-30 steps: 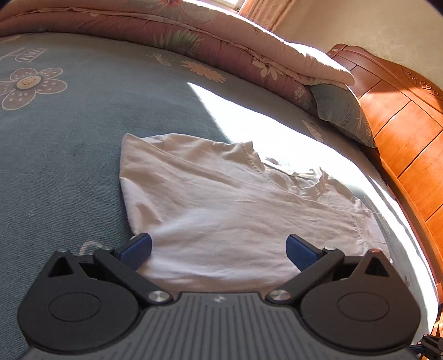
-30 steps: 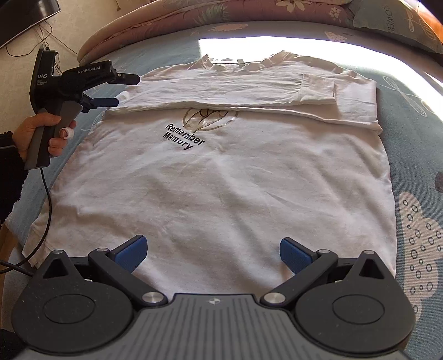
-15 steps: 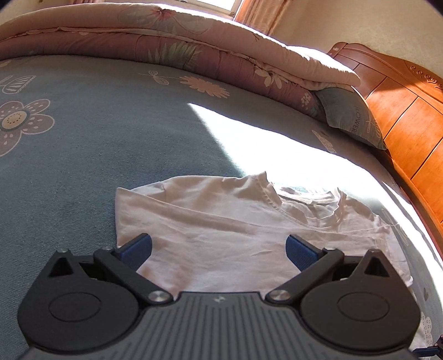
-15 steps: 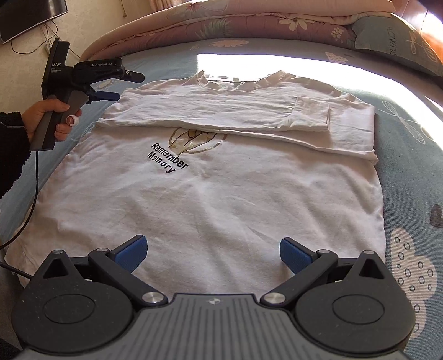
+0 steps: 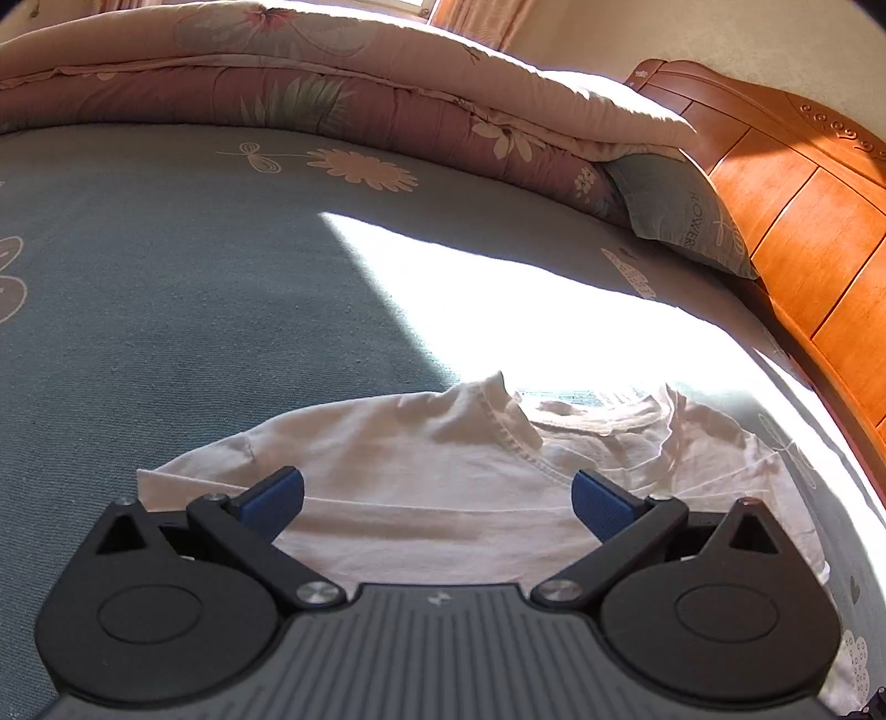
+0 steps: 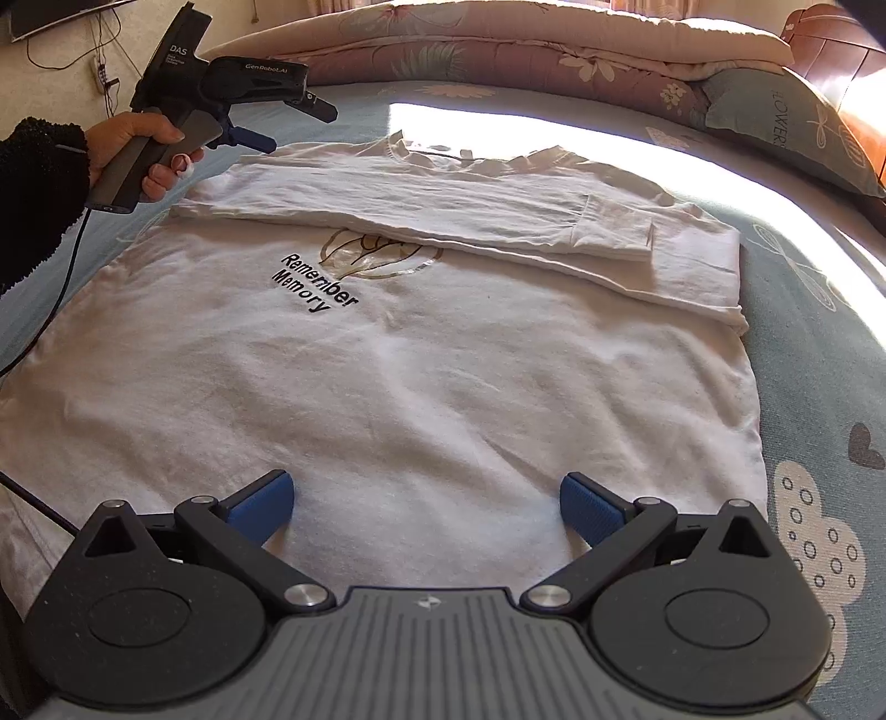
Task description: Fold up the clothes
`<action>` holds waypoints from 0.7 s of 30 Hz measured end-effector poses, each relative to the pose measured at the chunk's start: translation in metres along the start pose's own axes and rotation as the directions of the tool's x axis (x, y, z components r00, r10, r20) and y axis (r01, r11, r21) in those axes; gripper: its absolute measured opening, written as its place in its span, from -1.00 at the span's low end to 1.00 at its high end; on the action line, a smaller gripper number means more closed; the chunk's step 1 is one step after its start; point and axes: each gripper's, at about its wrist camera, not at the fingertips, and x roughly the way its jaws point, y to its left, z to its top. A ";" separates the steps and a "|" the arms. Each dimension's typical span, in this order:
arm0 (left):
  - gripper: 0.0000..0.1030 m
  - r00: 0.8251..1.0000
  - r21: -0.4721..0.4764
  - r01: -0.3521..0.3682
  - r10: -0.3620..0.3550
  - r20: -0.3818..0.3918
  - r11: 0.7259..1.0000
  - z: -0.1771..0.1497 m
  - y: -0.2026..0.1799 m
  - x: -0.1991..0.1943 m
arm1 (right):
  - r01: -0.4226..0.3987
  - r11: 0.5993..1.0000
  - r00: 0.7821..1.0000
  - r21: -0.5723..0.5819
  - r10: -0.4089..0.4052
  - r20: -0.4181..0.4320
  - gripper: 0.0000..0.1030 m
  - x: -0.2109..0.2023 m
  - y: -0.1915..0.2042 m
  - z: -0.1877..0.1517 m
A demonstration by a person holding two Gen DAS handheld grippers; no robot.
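The bed (image 6: 819, 354), under a blue-grey sheet printed with flowers and clouds, carries everything; a folded floral quilt (image 6: 498, 50) runs along its far side, a grey-blue pillow (image 6: 786, 122) leans by the orange wooden headboard (image 5: 803, 188), and a hard band of sunlight crosses the sheet. The white T-shirt (image 6: 387, 376) lies flat, front up (the print reads "Remember Memory"), its hem nearest the right gripper, both sleeves folded across the chest below the collar. Nothing lies on the shirt or blocks it. The right gripper (image 6: 426, 504) hovers over the hem, jaws spread wide and empty. The left gripper (image 6: 293, 124), held in a hand (image 6: 147, 152) with a dark sleeve, is above the sheet just beside the shirt's shoulder, jaws parted and holding nothing; its cable (image 6: 50, 310) trails off the bed edge. Compared with a second ago, the left gripper has lifted and drawn back from the shoulder: its own view now takes in less shirt and more bare sheet
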 end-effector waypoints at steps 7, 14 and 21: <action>0.99 1.000 -0.100 0.030 -0.030 0.006 0.994 0.019 0.013 0.001 | -0.006 1.000 1.000 0.000 0.006 -0.003 1.00 0.000 0.000 0.000; 0.99 0.987 -0.160 0.149 -0.157 -0.038 0.976 0.013 0.002 -0.035 | -0.010 1.000 1.000 -0.003 0.010 0.010 1.00 -0.001 -0.001 -0.002; 0.98 0.988 -0.304 0.127 -0.147 -0.046 0.944 -0.050 0.033 -0.059 | -0.015 1.000 1.000 -0.005 0.015 0.015 1.00 -0.002 -0.002 -0.002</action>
